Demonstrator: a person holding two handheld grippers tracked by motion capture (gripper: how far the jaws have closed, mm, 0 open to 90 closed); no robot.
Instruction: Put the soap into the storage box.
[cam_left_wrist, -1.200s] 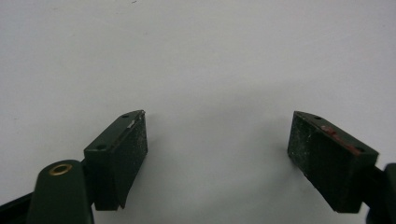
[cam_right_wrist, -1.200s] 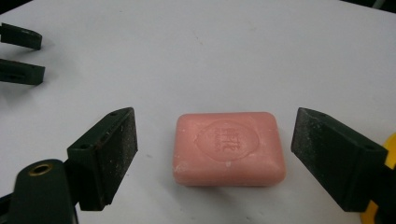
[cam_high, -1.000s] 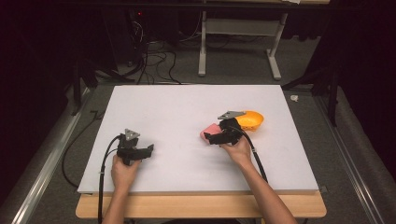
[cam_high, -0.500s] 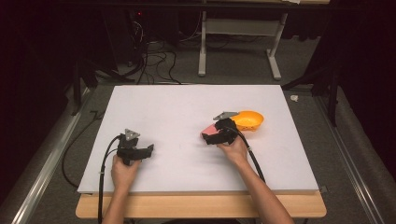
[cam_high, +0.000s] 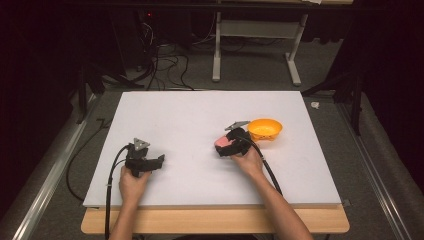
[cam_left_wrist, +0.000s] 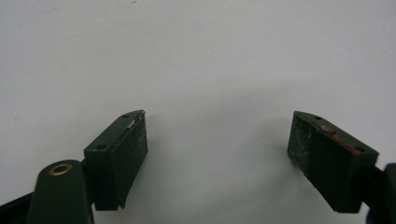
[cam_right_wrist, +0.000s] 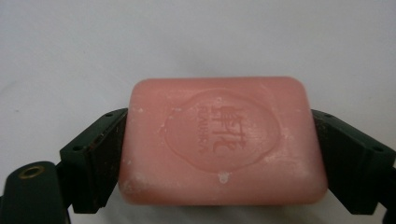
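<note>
A pink soap bar (cam_right_wrist: 219, 140) with a stamped oval emblem lies between the pads of my right gripper (cam_right_wrist: 219, 158). Both pads touch its short ends. The jaws have just been easing wider with the bar still between them. In the high view this gripper (cam_high: 223, 146) sits low over the white table (cam_high: 190, 115), just left of an orange bowl (cam_high: 265, 129), and the soap bar (cam_high: 221, 142) peeks out at its tip. My left gripper (cam_left_wrist: 217, 149) stands open over bare white surface, nothing between its pads. In the high view the left gripper (cam_high: 159, 161) rests near the front left.
The white tabletop has a wooden strip (cam_high: 215, 220) along its near edge. Black cables (cam_high: 112, 170) trail from both grippers toward the person. Behind the table are a desk frame (cam_high: 255, 35) and loose cables on the floor (cam_high: 165, 65).
The right hand has shifted a little left and lower, away from the orange bowl, carrying the soap down toward the table. The left hand has stayed put.
</note>
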